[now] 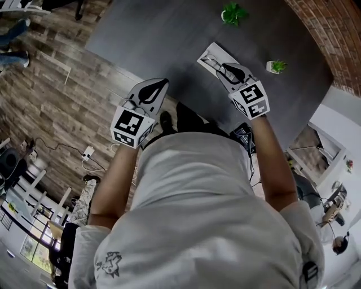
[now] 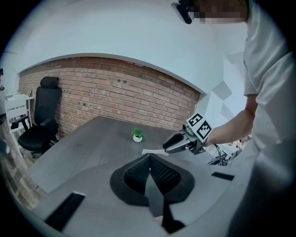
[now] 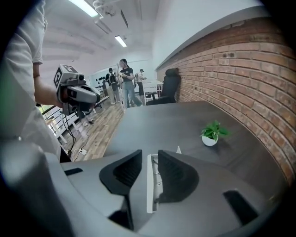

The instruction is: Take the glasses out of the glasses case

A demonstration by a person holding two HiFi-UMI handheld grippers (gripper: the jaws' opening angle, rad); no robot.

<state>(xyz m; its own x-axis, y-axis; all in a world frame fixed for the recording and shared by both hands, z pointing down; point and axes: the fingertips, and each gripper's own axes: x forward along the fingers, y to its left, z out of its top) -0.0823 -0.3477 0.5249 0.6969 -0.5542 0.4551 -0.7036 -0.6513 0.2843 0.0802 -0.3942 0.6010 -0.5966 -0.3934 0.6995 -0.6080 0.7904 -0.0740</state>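
The open glasses case, pale with dark glasses lying in it, rests on the dark grey table. My right gripper hangs over the case's near end. Its jaws stand apart, and the case's white rim shows in the gap between them; I cannot tell whether the pads touch it. In the left gripper view the case lies just under the right gripper. My left gripper is at the table's near edge, left of the case, its tips together with nothing between them.
Two small potted plants stand on the table, one close to the right of the case and one farther back. A brick wall and a black office chair lie beyond. People stand far off on the wooden floor.
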